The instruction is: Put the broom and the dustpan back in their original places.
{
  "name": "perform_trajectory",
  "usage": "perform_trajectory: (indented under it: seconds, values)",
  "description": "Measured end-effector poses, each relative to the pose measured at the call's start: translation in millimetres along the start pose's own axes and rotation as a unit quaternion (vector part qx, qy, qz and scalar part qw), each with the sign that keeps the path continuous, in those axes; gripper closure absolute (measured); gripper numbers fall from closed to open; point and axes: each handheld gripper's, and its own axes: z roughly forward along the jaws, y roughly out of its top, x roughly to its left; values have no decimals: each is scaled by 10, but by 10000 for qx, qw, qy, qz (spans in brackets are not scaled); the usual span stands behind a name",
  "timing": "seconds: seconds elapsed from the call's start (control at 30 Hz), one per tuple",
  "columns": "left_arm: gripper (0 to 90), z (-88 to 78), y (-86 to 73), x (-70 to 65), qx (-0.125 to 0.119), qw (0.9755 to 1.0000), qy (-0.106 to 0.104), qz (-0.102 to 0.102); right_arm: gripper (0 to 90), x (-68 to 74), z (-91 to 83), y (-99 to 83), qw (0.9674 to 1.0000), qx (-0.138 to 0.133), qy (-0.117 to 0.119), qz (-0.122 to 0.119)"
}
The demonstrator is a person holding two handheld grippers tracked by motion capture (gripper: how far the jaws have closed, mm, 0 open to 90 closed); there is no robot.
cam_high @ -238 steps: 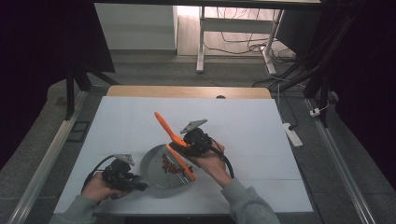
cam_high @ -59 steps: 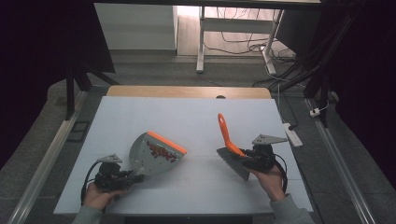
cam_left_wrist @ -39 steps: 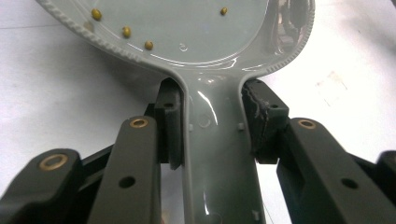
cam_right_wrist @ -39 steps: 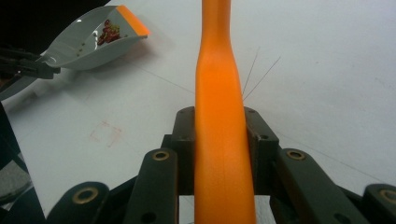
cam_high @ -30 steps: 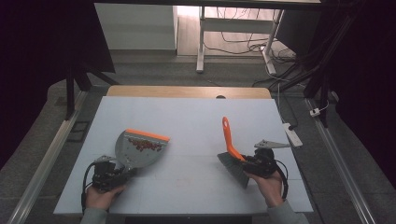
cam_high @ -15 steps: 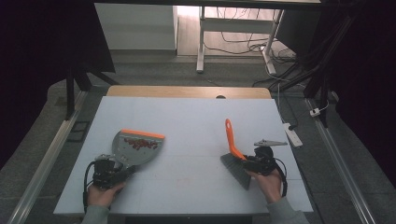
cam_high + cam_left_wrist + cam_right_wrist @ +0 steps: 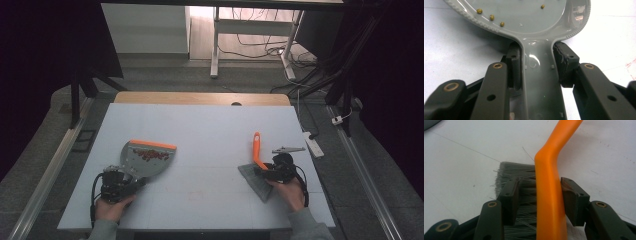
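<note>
Left gripper (image 7: 116, 184): clamped dustpan (image 7: 146, 156) handle, near tabletop (image 7: 210, 125) front-left corner.
Right gripper (image 7: 265, 172): jaws just opened, brush (image 7: 256, 165) handle between, front-right.

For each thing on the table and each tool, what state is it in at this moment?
Dustpan: lying flat on the table, small bits inside it, handle clamped.
Brush: bristles lying on the table, orange handle pointing away from the person.
Left tool: shut on the dustpan handle.
Right tool: jaws have just been opening; the brush handle stands between them, the left pad clear of it.
Table: bare white top in the middle.
</note>
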Motion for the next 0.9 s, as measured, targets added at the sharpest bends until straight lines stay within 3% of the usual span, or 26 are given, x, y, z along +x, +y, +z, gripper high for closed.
perform_trajectory:
  seconds: [0.07, 0.13, 0.3, 0.4, 0.53, 0.7, 0.9]
  values:
    - [605, -2, 0, -2, -3, 10000, 4, 11, 502, -2, 8, 1, 10000, 8, -44, 4]
    - [601, -2, -2, -1, 2, 10000, -1, 11, 504, 5, 16, -1, 9996, -1, -253, -99]
    - [512, -6, -6, -5, -3, 10000, 24, 56, 493, 3, -3, 1, 9994, -70, -305, -137]
    - [430, -70, -8, 0, -138, 9998, 97, 87, 489, 12, -33, 2, 9990, -213, -324, -209]
    - [390, -171, -18, 14, -290, 9994, 128, 173, 489, 39, -106, 5, 9980, -375, -268, -423]
    - [379, -259, -6, -54, -455, 9973, 66, 578, 489, 73, -191, -15, 9954, -444, -94, -840]
    - [379, -280, 11, -129, -488, 9923, -156, 1124, 491, 116, -242, -85, 9914, -449, 182, -1216]
